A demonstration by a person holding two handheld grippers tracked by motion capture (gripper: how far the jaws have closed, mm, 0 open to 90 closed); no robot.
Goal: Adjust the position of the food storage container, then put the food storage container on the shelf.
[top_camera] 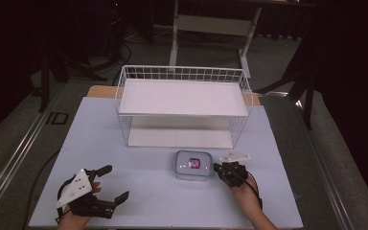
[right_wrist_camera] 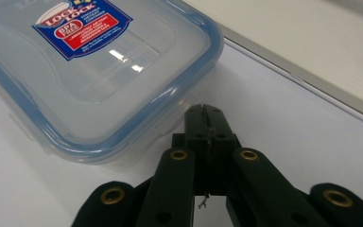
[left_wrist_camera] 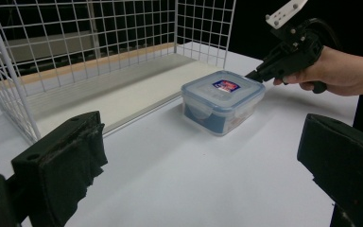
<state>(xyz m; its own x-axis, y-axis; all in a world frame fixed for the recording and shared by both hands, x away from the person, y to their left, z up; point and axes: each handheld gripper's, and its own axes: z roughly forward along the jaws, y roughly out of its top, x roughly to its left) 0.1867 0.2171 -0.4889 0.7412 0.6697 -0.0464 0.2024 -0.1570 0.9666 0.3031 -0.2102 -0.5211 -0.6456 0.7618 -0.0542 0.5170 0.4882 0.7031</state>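
Note:
A clear plastic food box (top_camera: 193, 165) with a blue-rimmed lid and a red and blue label sits on the white table in front of the wire rack. My right gripper (top_camera: 216, 167) is shut, its tips right against the box's right edge. In the right gripper view the closed jaws (right_wrist_camera: 205, 113) meet just below the lid rim of the box (right_wrist_camera: 99, 71), with nothing visible between them. My left gripper (top_camera: 116, 182) stands wide open at the table's near left, well away from the box. In the left gripper view the box (left_wrist_camera: 223, 99) lies ahead between its spread pads (left_wrist_camera: 61, 165), with the right gripper (left_wrist_camera: 255, 74) at its far corner.
A white wire rack (top_camera: 124, 76) with an upper and a lower shelf stands behind the box; its mesh side (left_wrist_camera: 9, 94) is near my left gripper, and its lower shelf board (right_wrist_camera: 312, 47) lies just beyond the box. The white table (top_camera: 278, 191) ends close behind both hands.

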